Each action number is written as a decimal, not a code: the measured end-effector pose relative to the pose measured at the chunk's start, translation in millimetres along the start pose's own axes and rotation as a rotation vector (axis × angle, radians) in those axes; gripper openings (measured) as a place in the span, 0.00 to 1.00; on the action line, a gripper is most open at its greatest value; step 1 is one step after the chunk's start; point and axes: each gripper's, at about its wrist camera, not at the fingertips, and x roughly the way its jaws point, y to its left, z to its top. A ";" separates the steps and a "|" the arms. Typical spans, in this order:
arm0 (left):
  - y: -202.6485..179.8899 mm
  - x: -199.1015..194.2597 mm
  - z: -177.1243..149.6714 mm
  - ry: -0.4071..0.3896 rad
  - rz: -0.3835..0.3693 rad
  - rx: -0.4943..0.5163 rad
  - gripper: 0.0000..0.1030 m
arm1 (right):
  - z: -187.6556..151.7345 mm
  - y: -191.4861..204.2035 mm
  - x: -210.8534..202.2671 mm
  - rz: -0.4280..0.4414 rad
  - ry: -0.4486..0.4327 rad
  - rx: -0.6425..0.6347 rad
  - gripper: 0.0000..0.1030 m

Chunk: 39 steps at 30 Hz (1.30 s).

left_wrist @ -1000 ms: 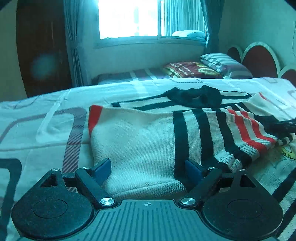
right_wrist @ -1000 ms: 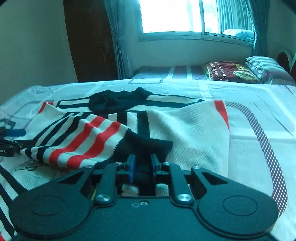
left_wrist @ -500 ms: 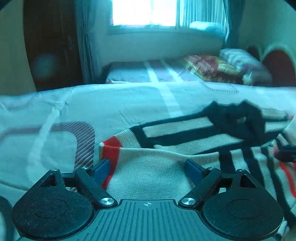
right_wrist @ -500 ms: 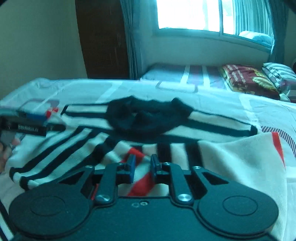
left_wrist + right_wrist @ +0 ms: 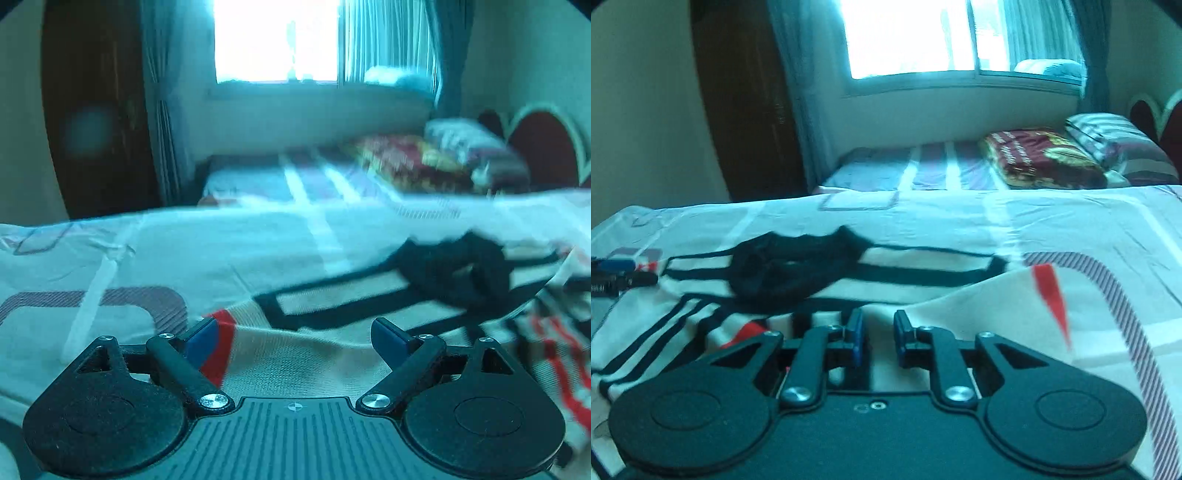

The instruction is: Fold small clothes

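Observation:
A cream knit sweater [image 5: 314, 354] with black and red stripes and a black collar [image 5: 454, 269] lies on the bed. My left gripper [image 5: 295, 332] is open, its blue pads wide apart over the sweater's red-tipped corner. In the right wrist view the sweater [image 5: 923, 273] spreads ahead, collar [image 5: 783, 269] at the left. My right gripper [image 5: 877, 332] has its jaws slightly apart over a fold of the sweater; whether it still grips the cloth is unclear. The left gripper shows at the far left [image 5: 613, 277].
The bed sheet [image 5: 184, 251] is pale with grey and maroon line patterns. A second bed [image 5: 923, 170] with pillows [image 5: 1041, 158] stands behind, under a bright window [image 5: 908, 37]. A dark wardrobe [image 5: 746, 103] stands at the left.
Both grippers have moved forward toward the collar, carrying the lower part of the sweater up over itself. The right gripper's jaws have parted a little.

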 end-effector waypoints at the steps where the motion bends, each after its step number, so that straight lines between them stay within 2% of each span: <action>1: 2.7 16.1 -0.5 0.068 0.004 0.000 0.87 | 3.2 -6.3 2.0 -0.027 0.003 0.012 0.18; 2: 7.3 19.0 -2.6 0.071 -0.011 -0.027 0.93 | 4.3 -12.7 3.9 -0.048 0.010 0.028 0.19; 4: 7.3 17.7 2.4 0.088 -0.011 -0.023 0.93 | 3.9 -27.2 12.4 -0.045 0.061 0.053 0.14; 5: 4.5 11.2 5.5 0.073 0.002 -0.009 0.93 | 4.8 -32.0 6.3 -0.032 0.043 0.063 0.14; 7: 3.3 -10.9 5.1 -0.002 -0.013 -0.013 0.93 | 5.7 -38.8 -14.3 -0.060 -0.030 0.064 0.22; 8: 3.3 -16.2 2.4 -0.002 -0.017 -0.024 0.93 | 4.4 -44.6 -19.3 -0.075 -0.042 0.074 0.23; 9: 2.1 -17.0 -1.9 0.013 -0.023 -0.024 0.93 | 2.1 -51.2 -18.0 -0.093 -0.020 0.086 0.24; 11: -6.6 -6.2 -16.6 0.083 0.026 0.041 0.93 | -6.4 -62.0 -7.6 -0.112 0.052 0.083 0.22; 12: -5.6 -11.4 -20.2 0.050 0.029 0.027 0.93 | -7.4 -64.4 -10.5 -0.101 0.038 0.081 0.22; 13: -3.9 -14.9 -19.1 0.064 0.029 -0.001 0.93 | -6.1 -63.1 -15.1 -0.108 0.047 0.083 0.22; 17: -0.7 -63.0 -29.8 -0.019 0.020 -0.052 0.93 | -14.7 -54.7 -65.0 -0.062 -0.035 0.033 0.24; 20: 0.8 -106.6 -63.0 -0.020 0.045 -0.043 0.93 | -34.0 -60.9 -103.6 -0.027 -0.033 0.045 0.24; 23: 1.2 -156.9 -111.3 -0.003 0.064 -0.036 0.93 | -66.0 -69.2 -144.2 0.001 0.007 0.082 0.26; 28: -0.6 -220.0 -182.7 0.102 0.048 -0.065 0.93 | -123.9 -69.5 -206.7 0.024 0.105 0.152 0.26; 31: 5.2 -249.3 -206.3 0.123 -0.015 -0.157 0.93 | -154.7 -67.7 -236.1 0.046 0.144 0.242 0.33; 33: 5.3 -264.6 -215.1 0.132 -0.074 -0.195 0.91 | -172.3 -68.2 -253.5 0.064 0.157 0.312 0.45; 34: 3.8 -269.4 -218.7 0.139 -0.107 -0.219 0.88 | -179.9 -68.2 -261.4 0.084 0.164 0.345 0.48; 38: 6.1 -280.4 -232.1 0.182 -0.286 -0.362 0.64 | -205.5 -69.4 -285.9 0.170 0.187 0.484 0.49; 39: 3.4 -282.4 -237.7 0.191 -0.319 -0.389 0.64 | -210.9 -70.6 -292.5 0.189 0.189 0.516 0.49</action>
